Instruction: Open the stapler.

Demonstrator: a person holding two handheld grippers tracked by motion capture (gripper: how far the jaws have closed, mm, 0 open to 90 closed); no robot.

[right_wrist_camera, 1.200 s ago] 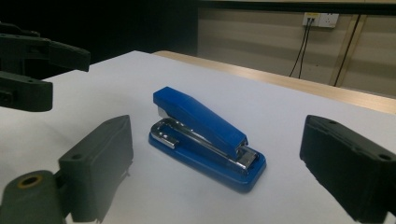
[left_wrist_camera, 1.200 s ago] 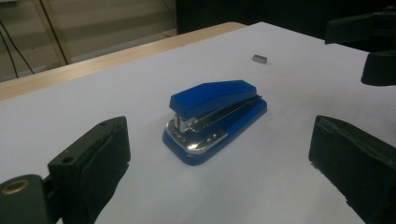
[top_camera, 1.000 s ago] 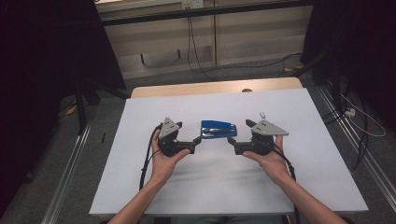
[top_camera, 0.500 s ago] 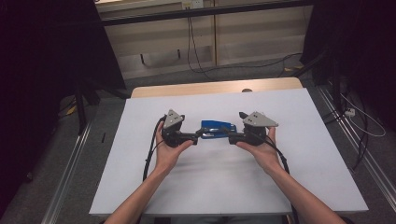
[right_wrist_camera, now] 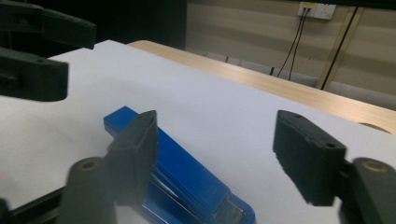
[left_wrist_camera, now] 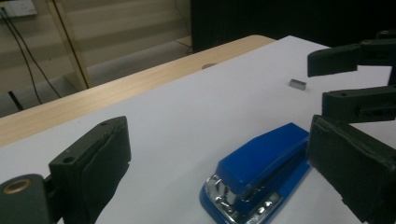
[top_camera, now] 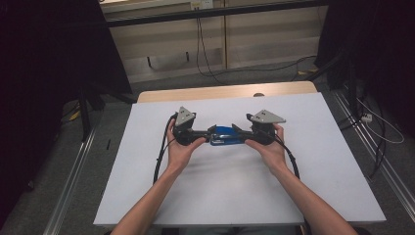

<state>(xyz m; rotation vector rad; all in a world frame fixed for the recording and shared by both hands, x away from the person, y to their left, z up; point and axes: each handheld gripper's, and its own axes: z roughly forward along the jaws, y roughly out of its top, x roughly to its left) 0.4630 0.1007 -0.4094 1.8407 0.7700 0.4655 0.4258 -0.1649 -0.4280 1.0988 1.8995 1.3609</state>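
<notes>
Both grippers have drawn inward from either side since the earlier high view frames and now flank the blue stapler [top_camera: 226, 135], where before they stood apart from it.

Left gripper [top_camera: 211, 134]: held in the person's left hand [top_camera: 182, 147], pointing across the table toward the stapler. In the left gripper view its 2 pads stand wide apart, and the stapler's metal-nosed end lies between them. The right-hand pad [left_wrist_camera: 348, 170] sits just beside the stapler's far end; whether it touches cannot be told. The other pad [left_wrist_camera: 100, 163] is well clear. No grip.

Right gripper [top_camera: 236, 132]: held in the right hand [top_camera: 266, 147], facing the left one. Its jaws have just been closing. In the right gripper view the stapler lies between them, one pad [right_wrist_camera: 137, 149] in front of the blue body, the other pad [right_wrist_camera: 303, 154] well clear of it. Open, not clamped.

Stapler: lies flat on the white table surface [top_camera: 235, 196], near mid-table, a little toward the far wooden edge [top_camera: 220, 92].

Other item: 1 small grey piece [left_wrist_camera: 297, 84] lies on the white surface beyond the stapler; too small to identify.

Containers: none seen. Writing: none legible on stapler or grippers.
</notes>
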